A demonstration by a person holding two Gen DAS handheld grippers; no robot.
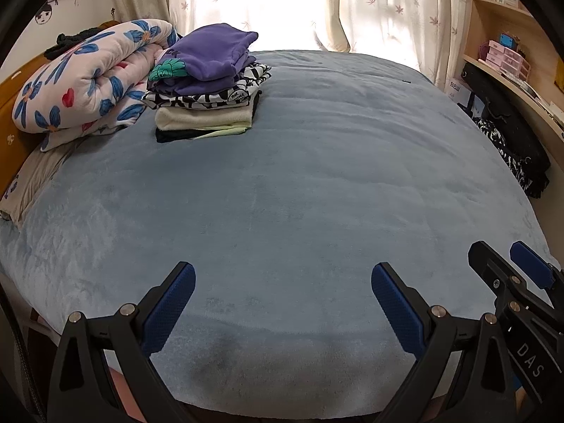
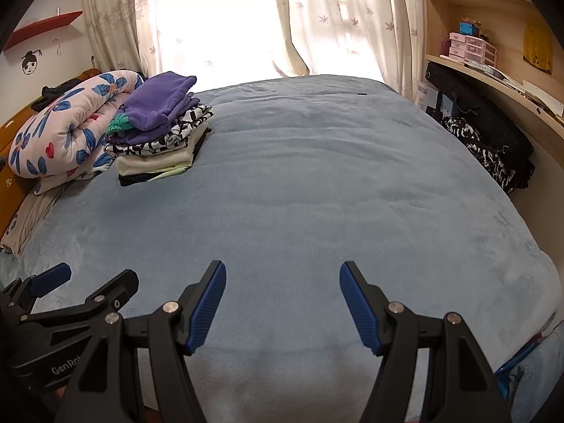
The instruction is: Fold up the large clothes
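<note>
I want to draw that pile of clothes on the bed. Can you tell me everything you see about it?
The stack of folded clothes sits on the blue blanket, near the far left corner of the bed. On top lies a purple garment, a bit rumpled, with a green print at its left edge. Under it come a black-and-white patterned piece, a thick cream one, a thin pale green one and a black one at the bottom. The layers look soft and mostly flat. Its left side rests against the rolled flowery quilt.

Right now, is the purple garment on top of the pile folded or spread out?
Folded. The purple garment lies doubled in compact layers on the stack of clothes.
</note>
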